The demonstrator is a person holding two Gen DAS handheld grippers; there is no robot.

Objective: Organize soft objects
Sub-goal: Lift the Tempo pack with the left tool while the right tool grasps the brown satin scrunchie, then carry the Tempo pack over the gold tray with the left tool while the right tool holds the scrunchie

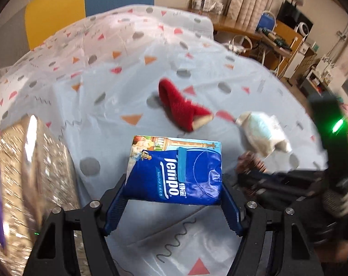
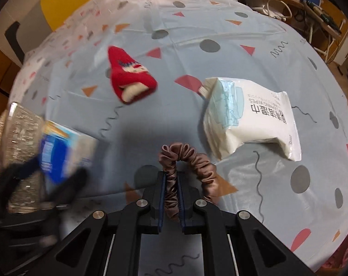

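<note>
Two items are in hand. The Tempo tissue pack (image 1: 174, 172) is clamped by the left gripper (image 1: 174, 197), jaws wide, beside the glittery container (image 1: 24, 172). The brown scrunchie (image 2: 185, 168) is pinched by the right gripper (image 2: 171, 197), jaws nearly closed. Beyond the container, the red sock (image 2: 130, 78) and wet wipes pack (image 2: 249, 117) lie unsorted on the tablecloth (image 2: 220, 23).

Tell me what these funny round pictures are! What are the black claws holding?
A person holds two grabbing tools, each with a camera looking along its jaws. In the left one's picture, the left gripper squeezes a blue tissue pack. In the right one's picture, the right gripper pinches a brown scrunchie. A red sock and a white wipes pack lie on the spotted tablecloth. A shiny box sits at the left.
</note>
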